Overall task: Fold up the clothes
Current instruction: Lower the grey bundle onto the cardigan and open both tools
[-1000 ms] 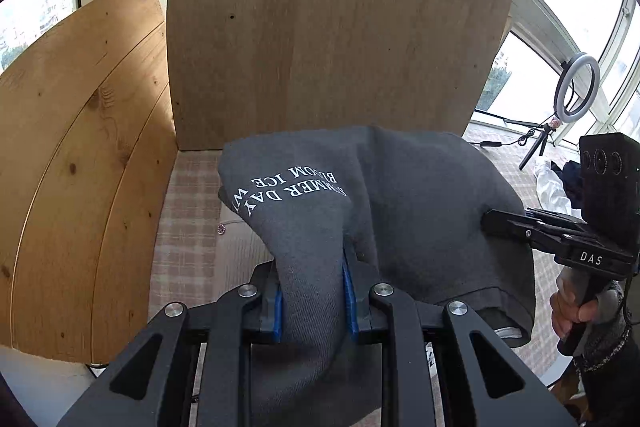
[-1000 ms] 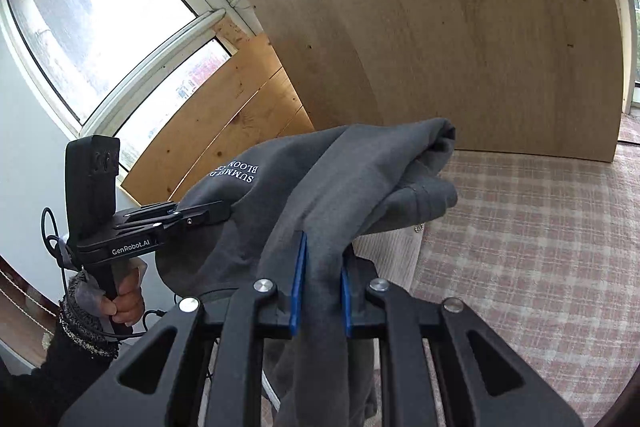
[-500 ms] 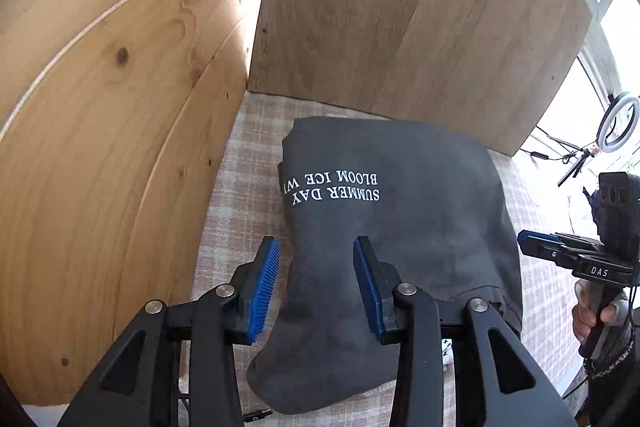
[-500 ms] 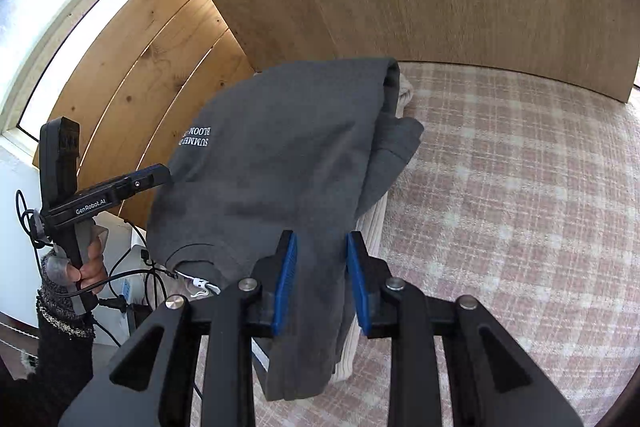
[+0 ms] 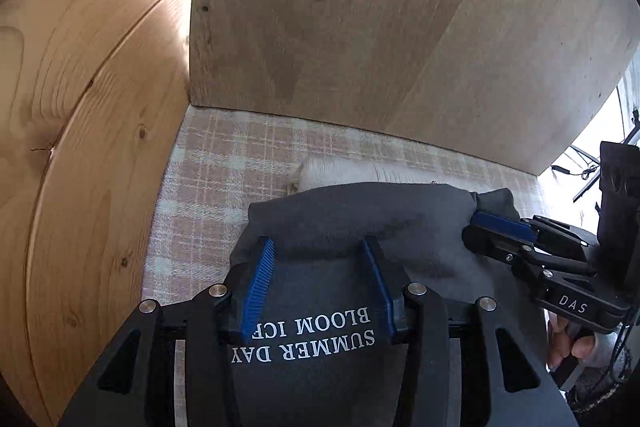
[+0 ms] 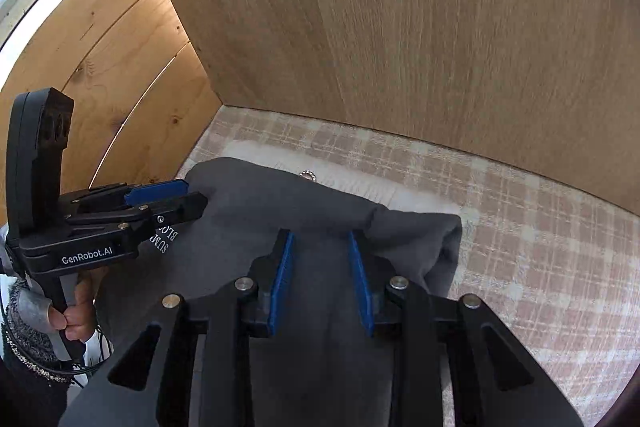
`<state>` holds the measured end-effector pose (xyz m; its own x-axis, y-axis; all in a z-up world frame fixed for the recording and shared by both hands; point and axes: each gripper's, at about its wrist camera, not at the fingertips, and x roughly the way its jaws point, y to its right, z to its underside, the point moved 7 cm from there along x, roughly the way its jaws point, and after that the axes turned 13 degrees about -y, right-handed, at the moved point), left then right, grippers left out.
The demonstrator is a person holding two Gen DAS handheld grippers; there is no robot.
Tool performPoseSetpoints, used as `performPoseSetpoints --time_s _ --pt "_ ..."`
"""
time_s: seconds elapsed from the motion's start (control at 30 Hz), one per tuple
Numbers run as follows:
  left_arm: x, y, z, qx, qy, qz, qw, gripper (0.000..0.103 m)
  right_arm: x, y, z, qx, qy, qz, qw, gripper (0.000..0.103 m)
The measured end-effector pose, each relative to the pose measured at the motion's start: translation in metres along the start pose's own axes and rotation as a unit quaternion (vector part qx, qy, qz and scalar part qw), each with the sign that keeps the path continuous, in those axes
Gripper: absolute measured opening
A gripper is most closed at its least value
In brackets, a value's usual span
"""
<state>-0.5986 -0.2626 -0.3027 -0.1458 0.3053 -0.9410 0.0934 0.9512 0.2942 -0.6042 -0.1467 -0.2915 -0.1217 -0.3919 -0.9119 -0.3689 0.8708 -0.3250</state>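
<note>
A dark grey garment [image 5: 360, 219] with white lettering lies folded on the plaid cloth [image 5: 224, 155], on top of a cream folded garment [image 5: 340, 171]. My left gripper [image 5: 316, 245] hangs low over its lettered end. Its jaws are opening, and the grey cloth lies between the blue pads without being pinched. My right gripper [image 6: 319, 239] stands open over the other end of the grey garment [image 6: 280, 199], its pads clear of the fabric. Each gripper shows in the other's view: the right gripper [image 5: 480, 227] and the left gripper [image 6: 180, 195] both rest near the garment's far edge.
A pale wooden back board [image 5: 360, 27] stands upright just beyond the clothes. A pine side panel [image 5: 80, 107] closes off the left. The plaid cloth [image 6: 520, 227] stretches away to the right. A person's hand [image 6: 76, 315] grips the left handle.
Both grippers were shut on the lifted grey garment. They have opened and sunk toward the back board, and the garment now lies flat on the cream one.
</note>
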Motion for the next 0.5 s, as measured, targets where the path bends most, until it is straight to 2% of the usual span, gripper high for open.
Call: performPoseSetpoints --time_s 0.03,0.1,0.17,0.27,0.37,0.5 --pt "-0.015 -0.002 0.002 -0.002 0.010 -0.020 0.9998 0.038 -0.006 0.000 0.002 -0.002 0.001 0.002 1.000 0.028" --pt "-0.054 0.001 0.020 0.014 0.048 -0.039 0.9980 0.038 -0.025 -0.005 0.012 -0.013 0.009 0.008 1.000 0.028" --pt "-0.085 0.006 0.049 0.023 0.071 -0.031 0.9967 0.042 -0.048 -0.012 0.033 -0.031 0.020 -0.013 0.999 0.028" --pt "-0.080 0.002 0.089 0.013 0.061 -0.018 0.9979 0.042 -0.070 -0.019 0.074 -0.041 0.032 -0.030 0.998 0.028" --pt "-0.075 -0.003 0.129 0.002 0.051 -0.005 0.9987 0.042 -0.067 -0.021 0.118 -0.028 0.020 -0.031 0.999 0.028" --pt "-0.019 -0.015 0.148 -0.003 -0.018 -0.038 0.9991 0.043 -0.036 -0.020 0.167 -0.022 -0.041 -0.018 0.999 0.031"
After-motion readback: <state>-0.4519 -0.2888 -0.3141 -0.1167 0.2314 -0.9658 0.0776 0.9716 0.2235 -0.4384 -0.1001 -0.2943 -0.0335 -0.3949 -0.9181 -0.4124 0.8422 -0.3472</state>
